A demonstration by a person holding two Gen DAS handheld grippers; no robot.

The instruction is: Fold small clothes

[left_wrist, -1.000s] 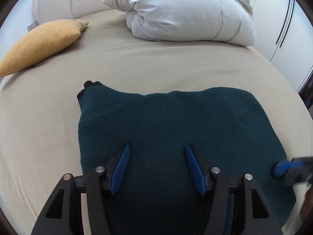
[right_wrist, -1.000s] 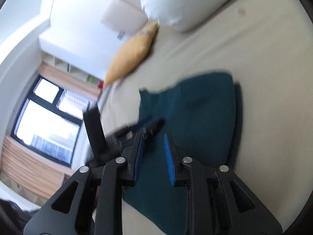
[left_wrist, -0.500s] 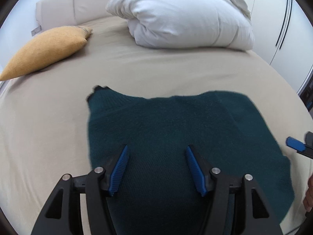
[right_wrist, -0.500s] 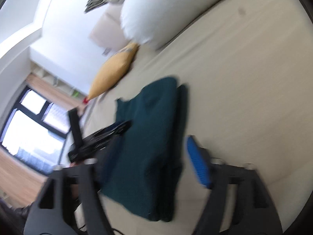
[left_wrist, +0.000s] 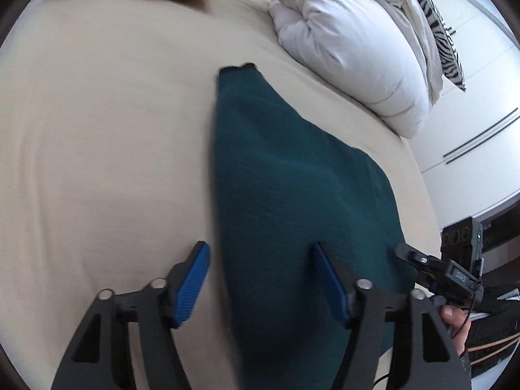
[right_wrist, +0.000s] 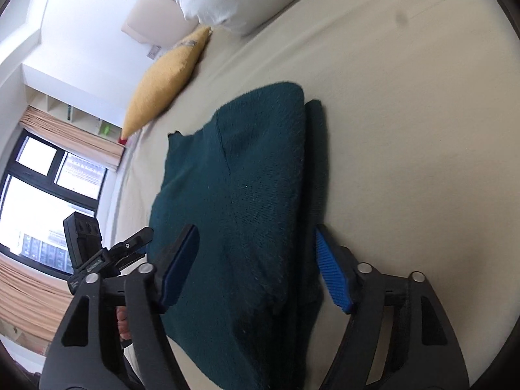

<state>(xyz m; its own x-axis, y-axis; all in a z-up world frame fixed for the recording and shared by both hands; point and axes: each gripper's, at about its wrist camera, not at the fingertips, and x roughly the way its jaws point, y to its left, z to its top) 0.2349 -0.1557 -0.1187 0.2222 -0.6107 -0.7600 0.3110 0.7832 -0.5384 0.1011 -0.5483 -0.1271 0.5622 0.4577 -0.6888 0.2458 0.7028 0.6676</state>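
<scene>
A dark teal knit sweater (left_wrist: 292,195) lies folded flat on the beige bed (left_wrist: 97,146); it also shows in the right wrist view (right_wrist: 247,195), with a lower layer sticking out along its right edge. My left gripper (left_wrist: 260,279) is open and empty, its jaws straddling the sweater's near left edge. My right gripper (right_wrist: 256,266) is open and empty, its jaws spread across the sweater's near right part. The right gripper shows at the sweater's right corner in the left wrist view (left_wrist: 435,269); the left one shows in the right wrist view (right_wrist: 130,247).
A mustard cushion (right_wrist: 162,81) and a white duvet pile (left_wrist: 351,42) lie at the head of the bed. A zebra-print pillow (left_wrist: 445,42) sits behind the duvet. White wardrobe doors (left_wrist: 481,123) stand to the right, a window (right_wrist: 39,195) to the left.
My left gripper has swung left and tilted, so the sweater now lies under its right side. My right gripper opened wide and came down over the sweater's right part.
</scene>
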